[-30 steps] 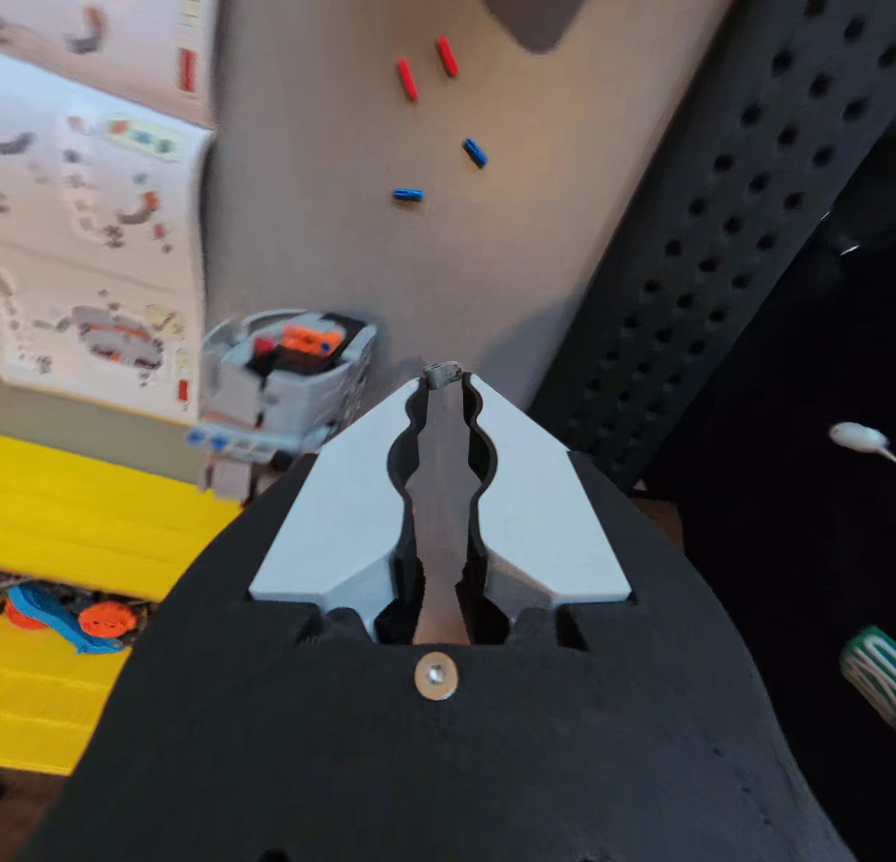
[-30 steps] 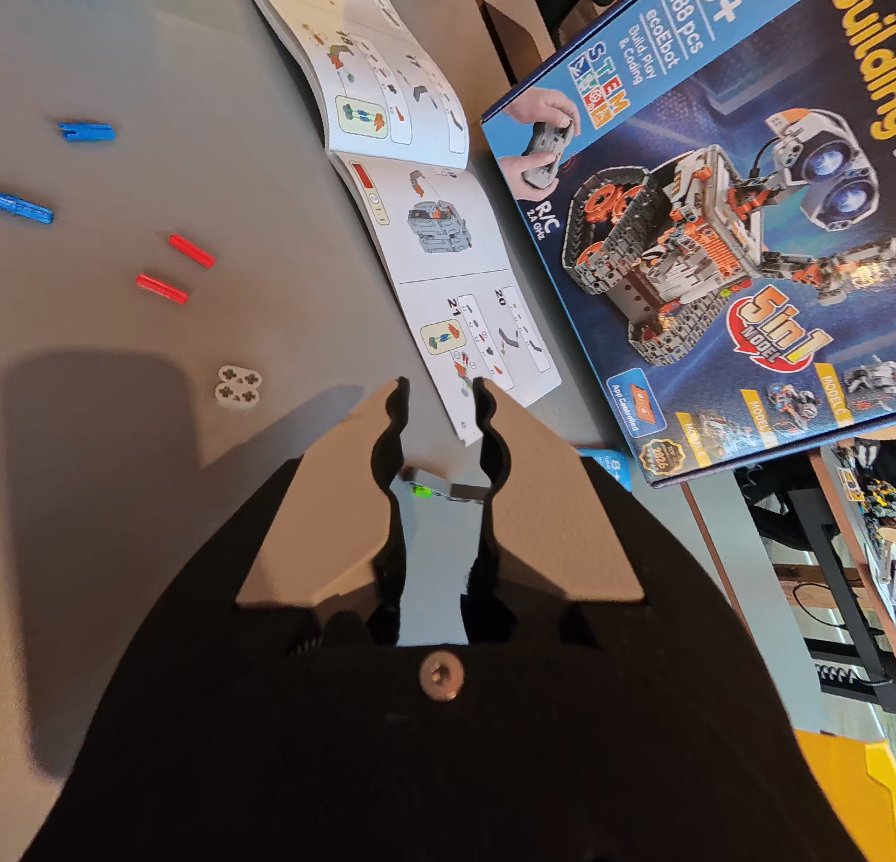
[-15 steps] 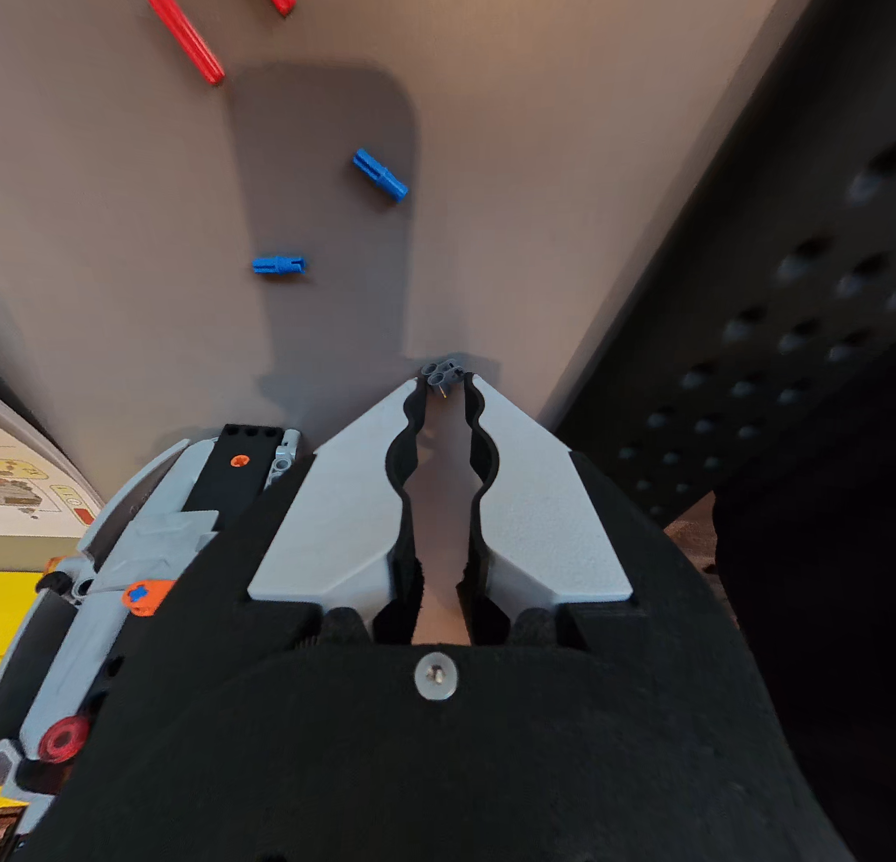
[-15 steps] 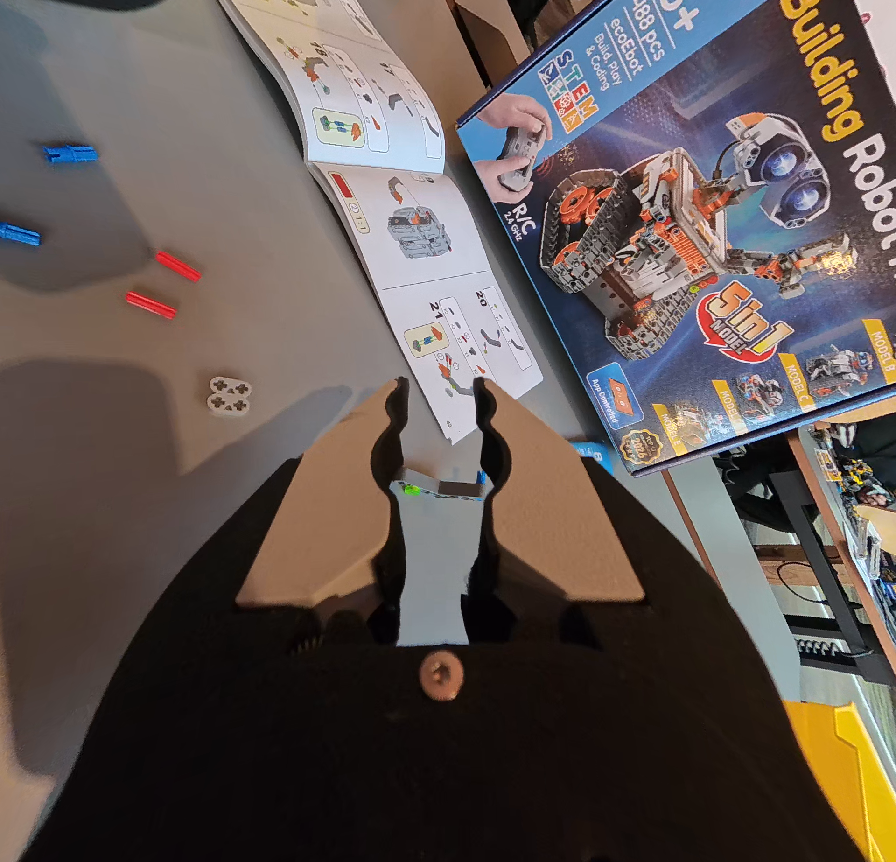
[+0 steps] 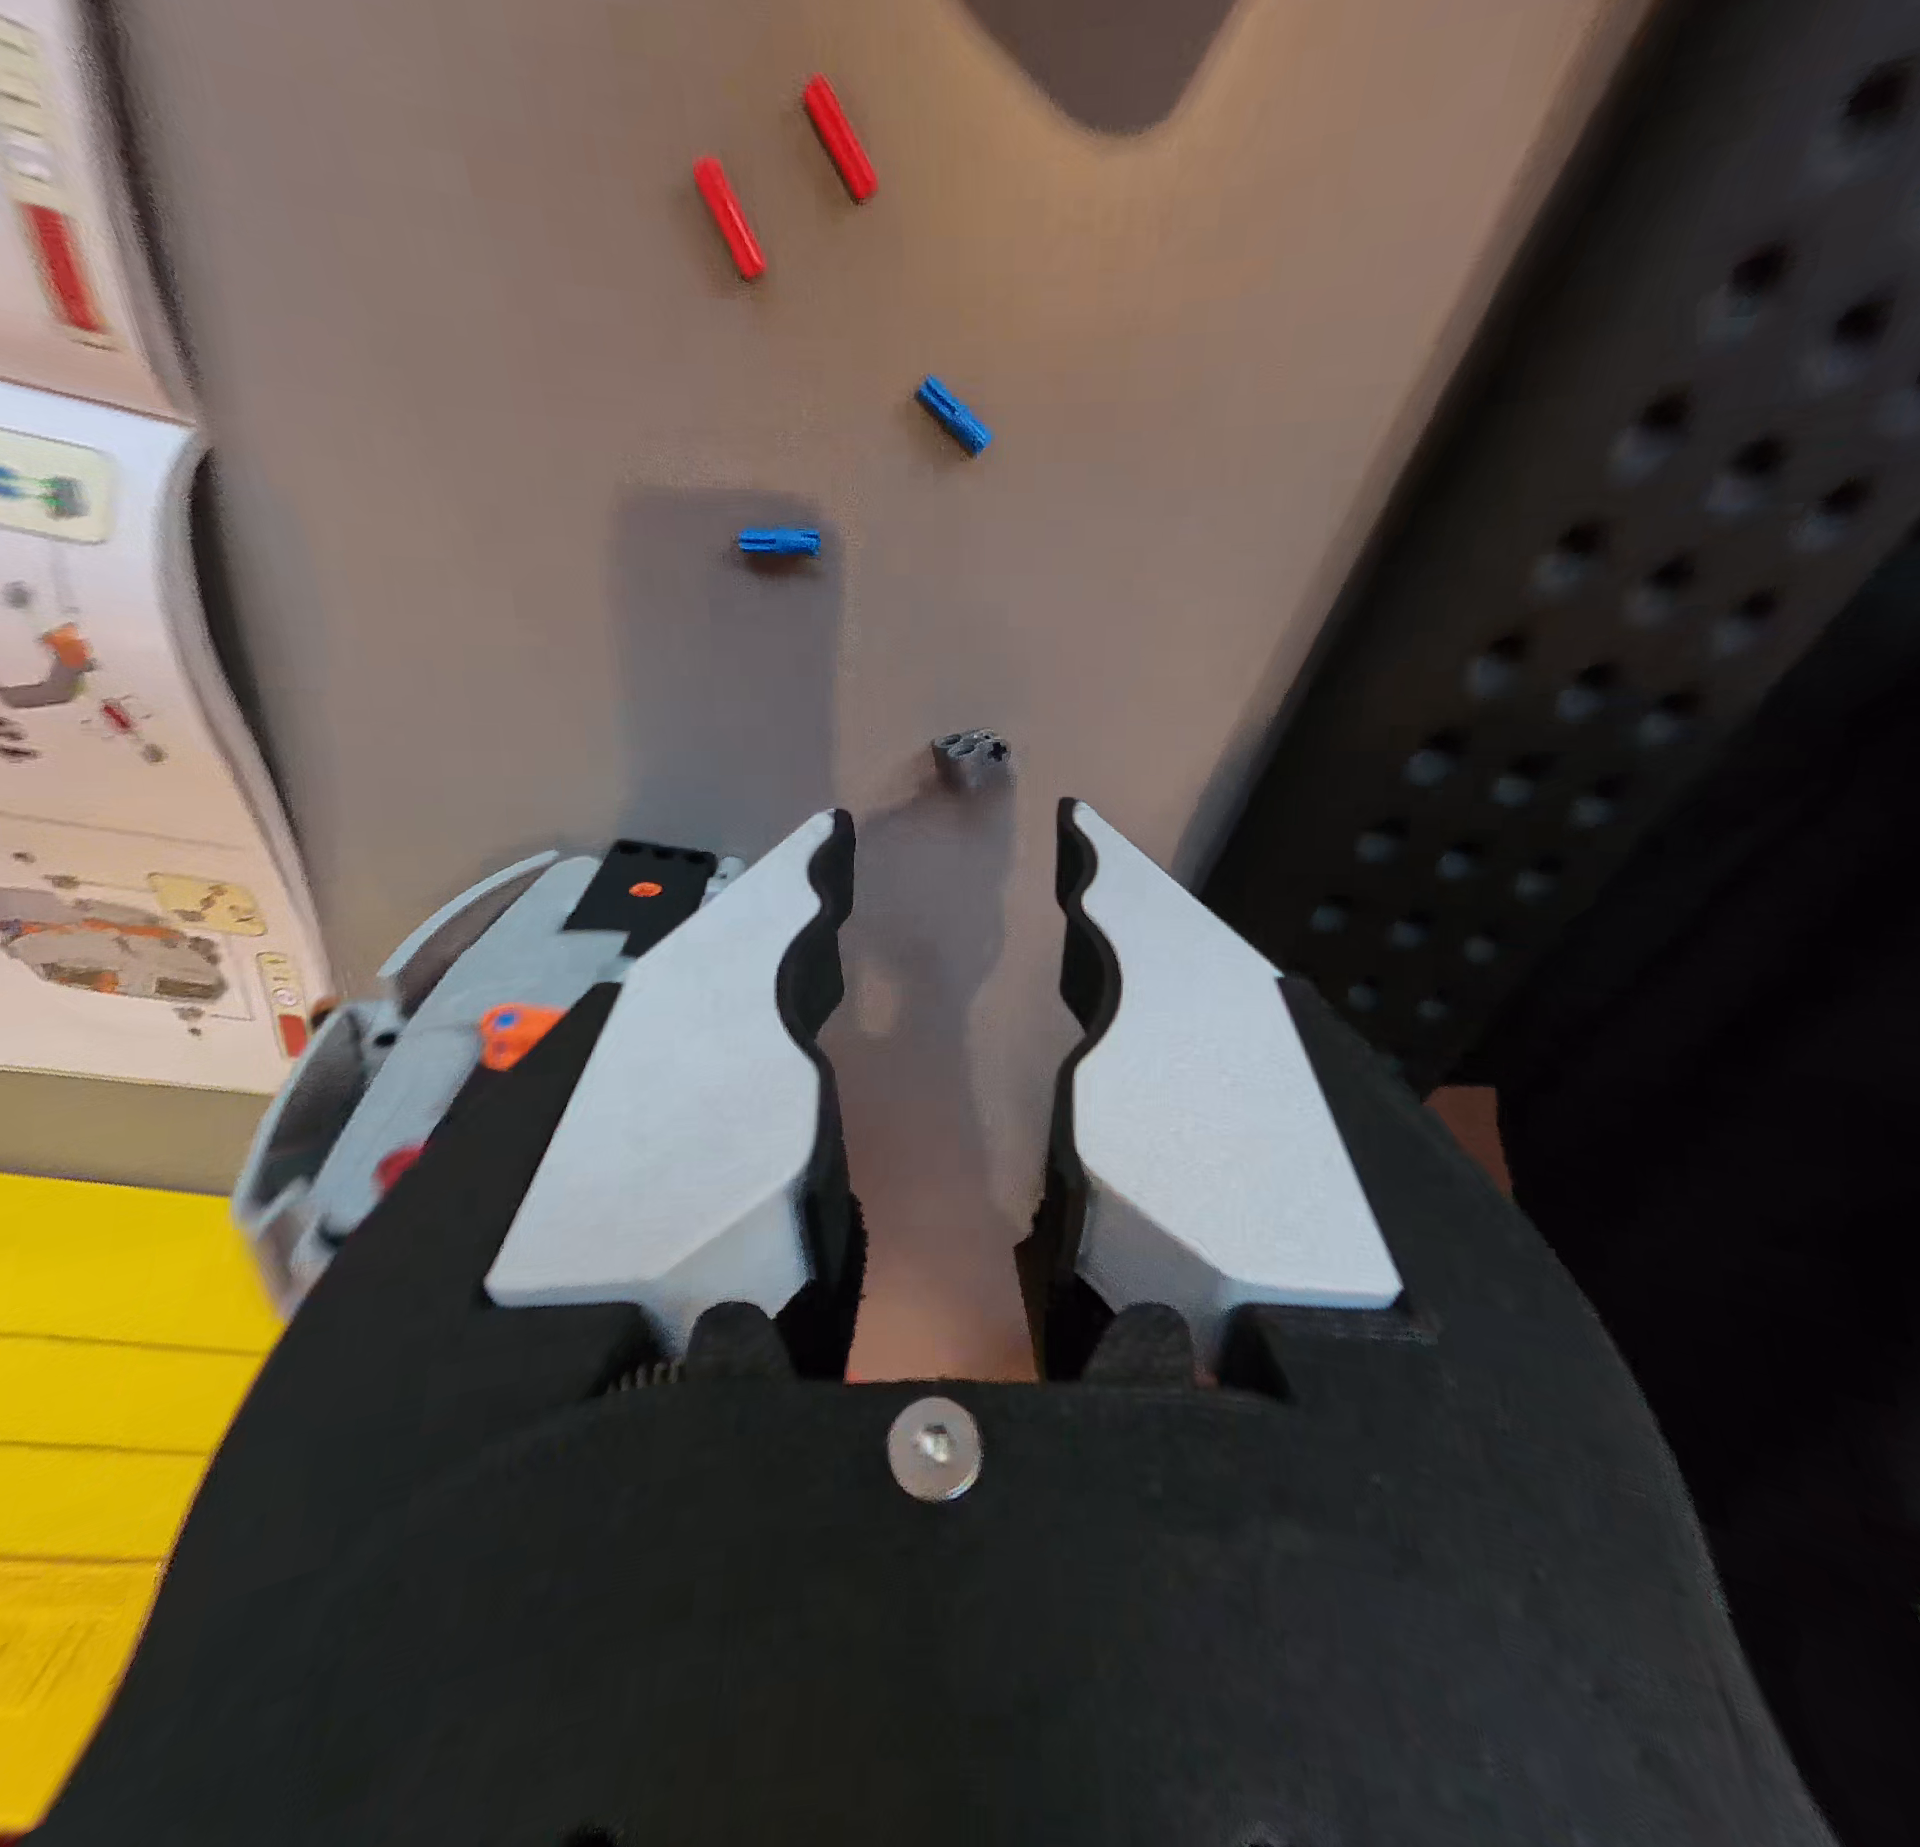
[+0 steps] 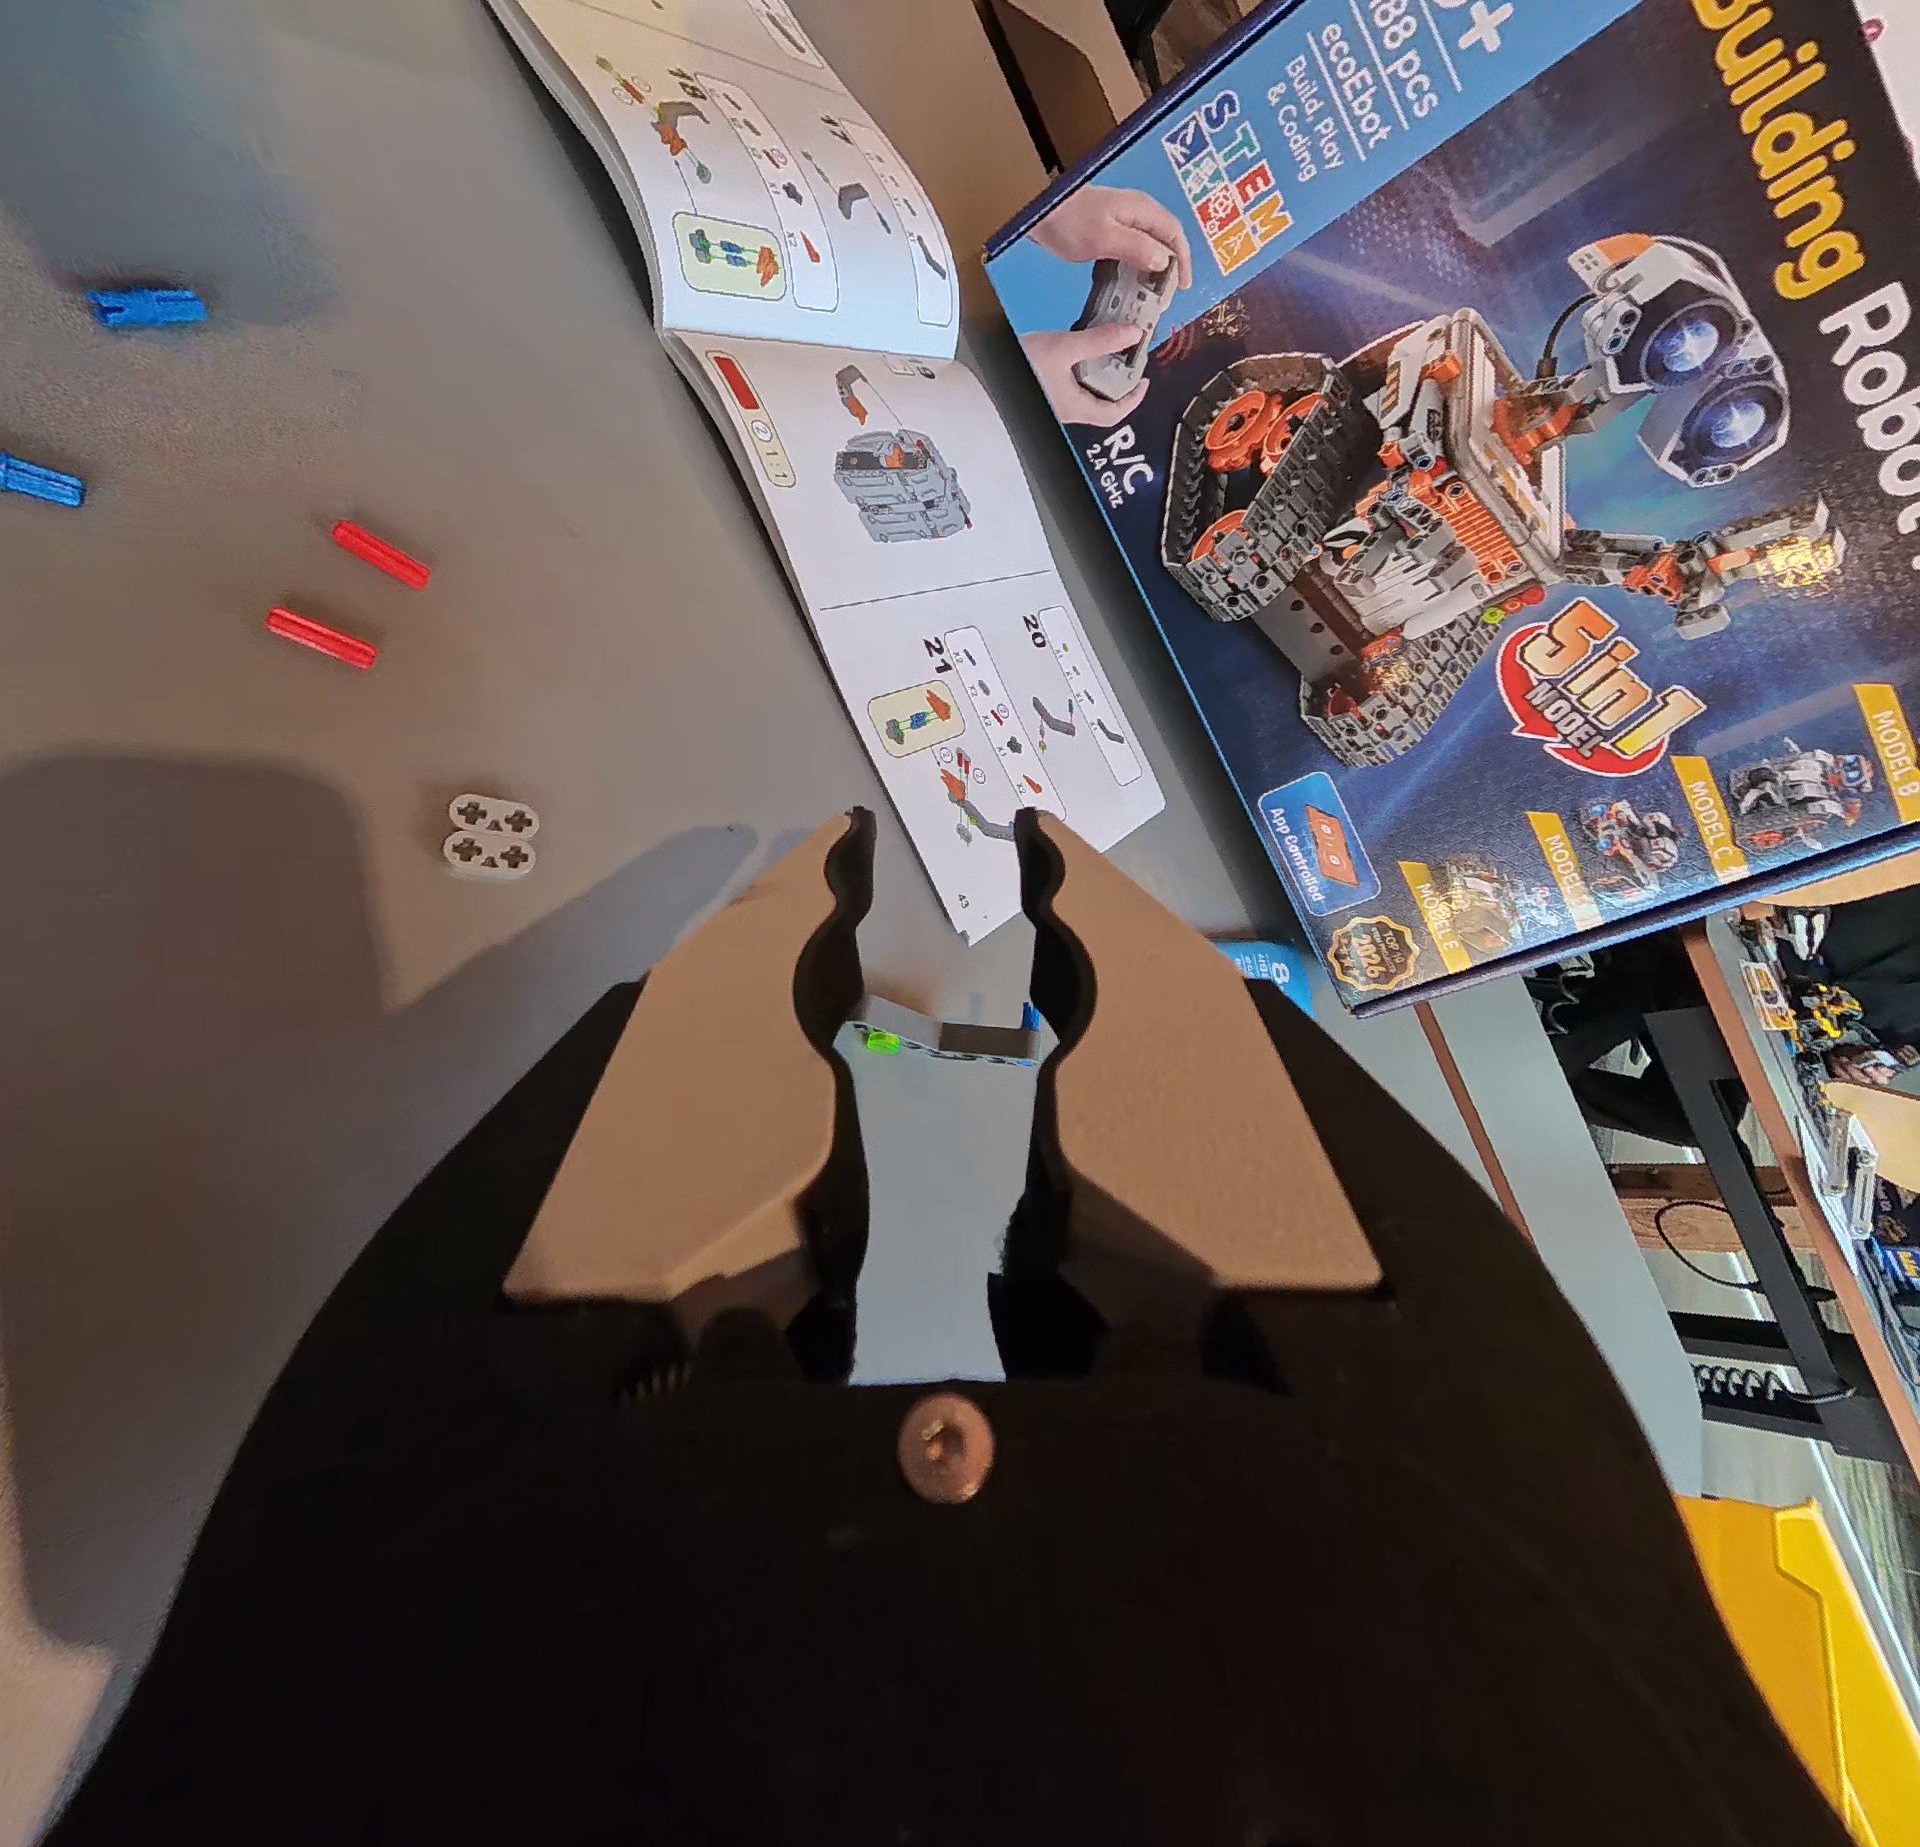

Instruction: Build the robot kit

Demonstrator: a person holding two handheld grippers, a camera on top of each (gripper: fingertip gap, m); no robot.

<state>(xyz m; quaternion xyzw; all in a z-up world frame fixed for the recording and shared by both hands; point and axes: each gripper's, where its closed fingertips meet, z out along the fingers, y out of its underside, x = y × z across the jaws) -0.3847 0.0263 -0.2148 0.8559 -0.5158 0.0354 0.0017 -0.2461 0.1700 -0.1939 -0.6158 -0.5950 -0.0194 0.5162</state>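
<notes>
Hovering your left gripper (image 5: 954,821) with fingers spread, just short of a small grey connector (image 5: 972,756) on the table (image 5: 1195,363). Your right gripper (image 6: 943,823) is clamped on a grey block (image 6: 940,1122).

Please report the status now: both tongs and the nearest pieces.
Left tongs open, empty. Small grey plastic connector lies on grey table just ahead of them. Right tongs shut on grey block assembly.

Matt grey tabletop (image 5: 1143,363) — glossy cardboard box (image 6: 1558,426), paper booklet (image 6: 914,509), plastic pins (image 5: 727,218).
</notes>
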